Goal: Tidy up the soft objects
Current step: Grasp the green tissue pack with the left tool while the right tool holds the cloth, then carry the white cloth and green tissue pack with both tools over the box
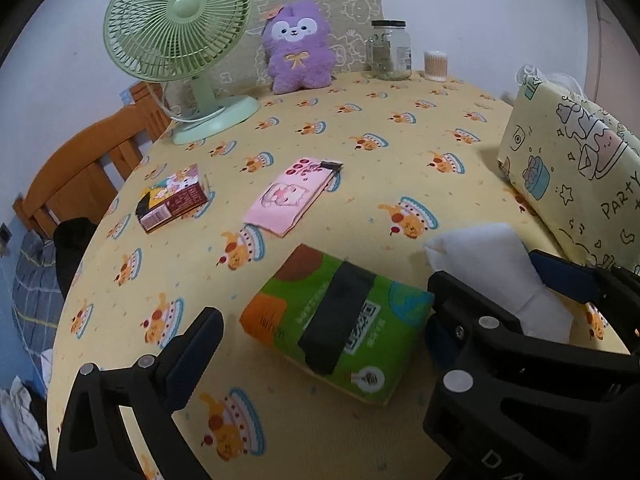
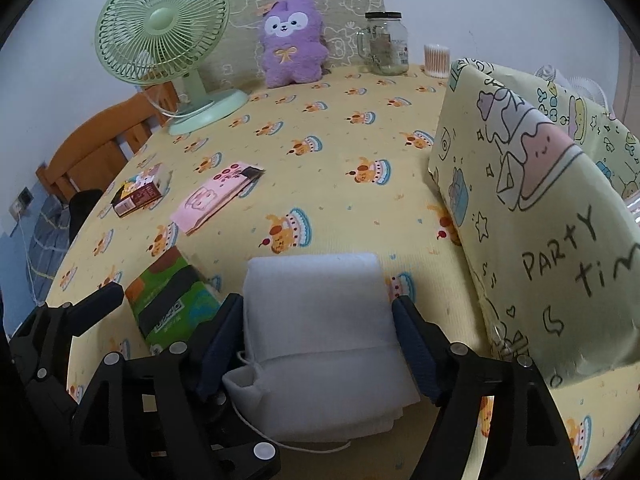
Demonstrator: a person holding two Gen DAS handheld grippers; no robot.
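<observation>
Bedroom corner, white wall behind; table (image 2: 340, 160) under a yellow cake-print cloth, wooden bed frame (image 1: 80, 168) off its left edge.

Left to right: green fan (image 1: 176, 28); a small printed box (image 1: 172, 200), text too small to read; pink pack (image 1: 292, 196) with a cartoon cat, writing unreadable; purple plush (image 1: 298, 46) at the back against a printed cushion; green tissue pack (image 1: 340, 320) near the front, dark strip across the top, printing blurred. Then a glass jar (image 1: 390, 50) with a white label, unreadable, a tub of cotton swabs (image 1: 436, 65), white folded pad (image 2: 320, 320), and at right a yellow pillow (image 2: 540, 220) reading "PARTY tim".

Left gripper (image 1: 320, 348) stands wide apart, tissue pack between the fingers, nothing touching. Right gripper (image 2: 318, 336) brackets the pad; whether the pads (image 2: 412, 344) still press it, cannot tell.

Handling, judged: pad looks light, squashy, layered, so layers may slide; take it across the middle of both sides. A thin white cord trails from it and could snag. Tissue pack is soft, film-wrapped, probably slippery; grip its narrow width, mid-length.
</observation>
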